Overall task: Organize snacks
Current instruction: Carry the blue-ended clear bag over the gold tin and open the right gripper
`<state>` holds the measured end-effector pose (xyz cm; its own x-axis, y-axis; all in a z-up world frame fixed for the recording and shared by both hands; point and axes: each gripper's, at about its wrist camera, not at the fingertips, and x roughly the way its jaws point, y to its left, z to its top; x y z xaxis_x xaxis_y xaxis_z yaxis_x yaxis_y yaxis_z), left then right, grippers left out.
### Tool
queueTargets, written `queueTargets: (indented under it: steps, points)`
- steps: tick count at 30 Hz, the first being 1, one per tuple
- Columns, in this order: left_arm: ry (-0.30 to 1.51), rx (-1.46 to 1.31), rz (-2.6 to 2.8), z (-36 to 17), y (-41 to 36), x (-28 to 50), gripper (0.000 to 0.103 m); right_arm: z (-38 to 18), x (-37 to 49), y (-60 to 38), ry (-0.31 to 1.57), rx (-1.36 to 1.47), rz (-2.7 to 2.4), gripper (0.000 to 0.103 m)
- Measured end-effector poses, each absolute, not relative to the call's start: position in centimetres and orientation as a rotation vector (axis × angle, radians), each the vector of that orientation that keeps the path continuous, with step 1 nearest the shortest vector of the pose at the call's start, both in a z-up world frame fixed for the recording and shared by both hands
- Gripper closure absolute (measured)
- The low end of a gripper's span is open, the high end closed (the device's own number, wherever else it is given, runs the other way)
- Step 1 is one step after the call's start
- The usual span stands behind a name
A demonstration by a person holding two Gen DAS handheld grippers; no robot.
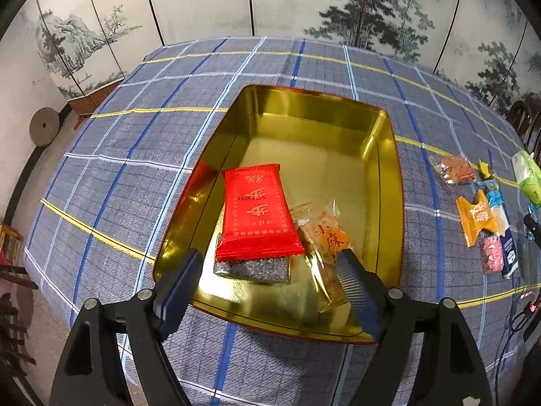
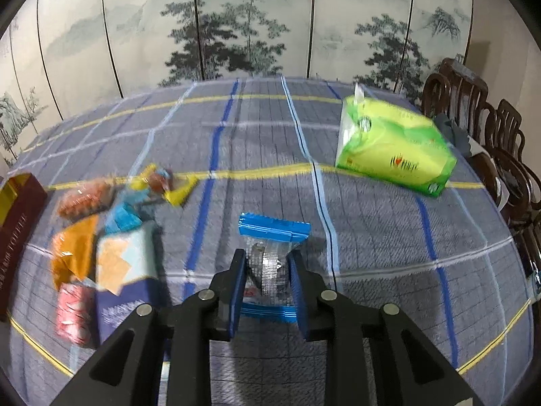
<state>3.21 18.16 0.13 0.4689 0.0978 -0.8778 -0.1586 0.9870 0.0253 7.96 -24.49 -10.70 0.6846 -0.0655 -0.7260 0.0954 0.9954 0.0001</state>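
My tin (image 1: 389, 182) is shiny gold metal inside, mirror-glossy. The red packet (image 1: 257, 209) and blue-ended wrapper (image 2: 270, 247) look like slick crinkly plastic, and the checked tablecloth (image 1: 135, 155) is matt woven cloth.

wall: painted folding screen (image 2: 236, 27) — pines | table: blue plaid cloth (image 1: 135, 142) | right: dark wooden chairs (image 2: 490, 128)

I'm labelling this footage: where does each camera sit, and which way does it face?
Left wrist: on the left gripper, angled down into the gold metal tin; its open blue-padded fingers show.
Right wrist: on the right gripper, angled down at the table; its fingers clamp a blue-and-silver snack packet.
Shared: the blue plaid tablecloth and the loose snack pile.
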Motion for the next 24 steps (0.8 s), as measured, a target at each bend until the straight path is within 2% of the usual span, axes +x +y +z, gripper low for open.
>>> queueTargets:
  steps: [3,10,24]
  points:
    - [1.055,-0.069,0.153,0.3,18.1,2.9,0.016,-9.1,7.6,-23.8,0.781,0.038,-0.064,0.078]
    - [1.048,-0.087,0.152,0.3,18.5,2.3,0.016,-6.8,6.8,-19.6,0.751,0.015,0.045,0.078]
    - [1.022,-0.169,0.258,1.1,23.4,0.0,0.015,-5.2,6.0,-4.7,0.757,-0.041,0.389,0.078]
